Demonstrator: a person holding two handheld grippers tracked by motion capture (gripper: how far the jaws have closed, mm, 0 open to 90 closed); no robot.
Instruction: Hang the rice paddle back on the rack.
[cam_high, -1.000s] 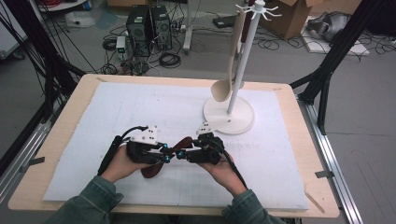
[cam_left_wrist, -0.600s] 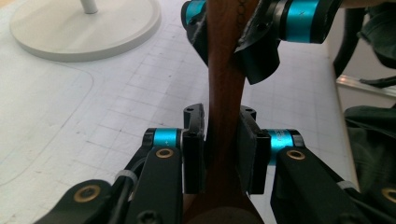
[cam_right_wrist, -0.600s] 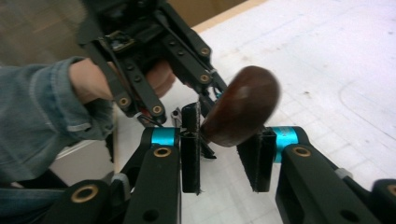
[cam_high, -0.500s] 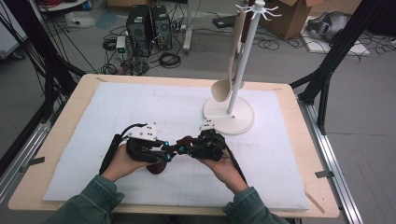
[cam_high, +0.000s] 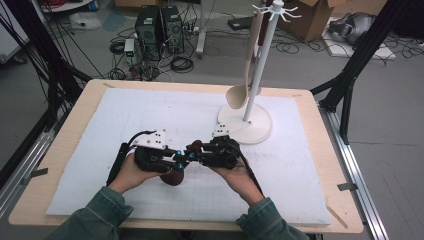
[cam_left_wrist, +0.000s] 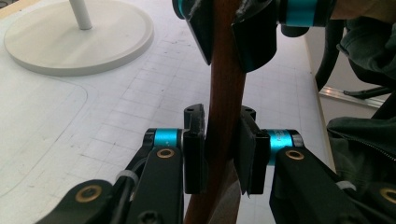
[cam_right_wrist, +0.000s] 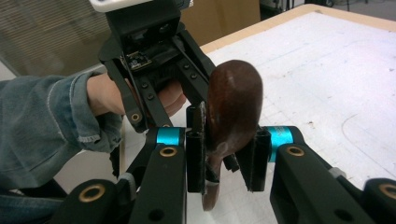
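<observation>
A dark brown wooden spoon is held above the white mat between my two grippers, which face each other. My left gripper is shut on its handle, and its jaws have just been closing on it. My right gripper grips the same handle farther along, and its jaws have just eased open a little with the spoon still between them. In the right gripper view the rounded bowl rises beyond the pads, in front of the left gripper. The right gripper's pads clamp the handle at the top of the left gripper view.
A white rack with a round base and a pole stands at the back right, with a pale wooden spoon hanging from it. The white mat covers the wooden table. Cables trail from both grippers.
The brown spoon's bowl has swung down toward the near edge, under the left gripper. Both hands have stayed almost in place.
</observation>
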